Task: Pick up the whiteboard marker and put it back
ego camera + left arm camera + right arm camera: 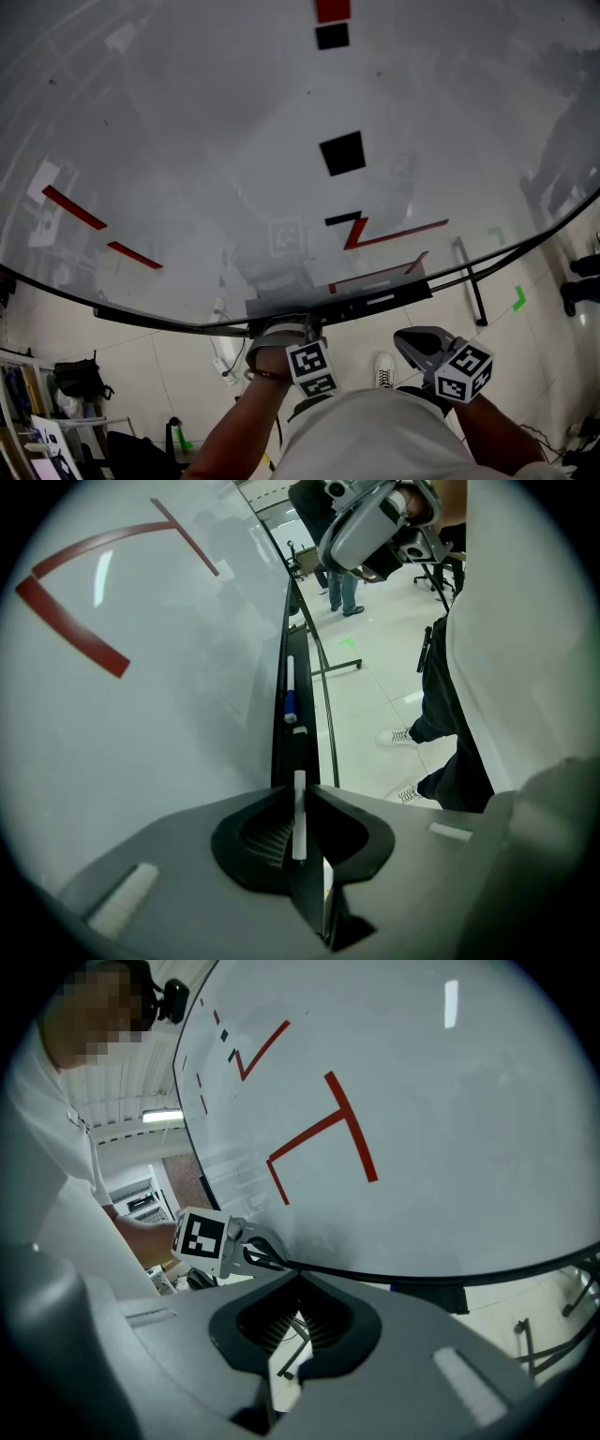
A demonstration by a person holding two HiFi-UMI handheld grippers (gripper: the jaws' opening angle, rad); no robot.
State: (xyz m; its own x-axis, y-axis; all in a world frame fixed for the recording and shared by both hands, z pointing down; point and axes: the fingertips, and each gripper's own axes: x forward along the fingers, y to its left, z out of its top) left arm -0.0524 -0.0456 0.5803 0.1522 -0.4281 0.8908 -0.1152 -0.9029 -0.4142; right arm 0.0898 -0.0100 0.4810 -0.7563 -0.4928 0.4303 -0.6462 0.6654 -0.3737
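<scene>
A big whiteboard with red tape lines fills most of the head view. Below it, the floor has pale glossy tiles and 1 green corner mark. At lower left, a black bag sits near a white shelf.

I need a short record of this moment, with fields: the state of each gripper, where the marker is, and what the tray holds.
left gripper: shut on the whiteboard marker, at the tray
right gripper: shut, empty, held below the board's edge
whiteboard marker: white, thin, clamped between the left jaws, in line with the tray
tray: black, along the lower edge of the whiteboard; a blue-tipped marker lies farther along it
task: marker not yet released
</scene>
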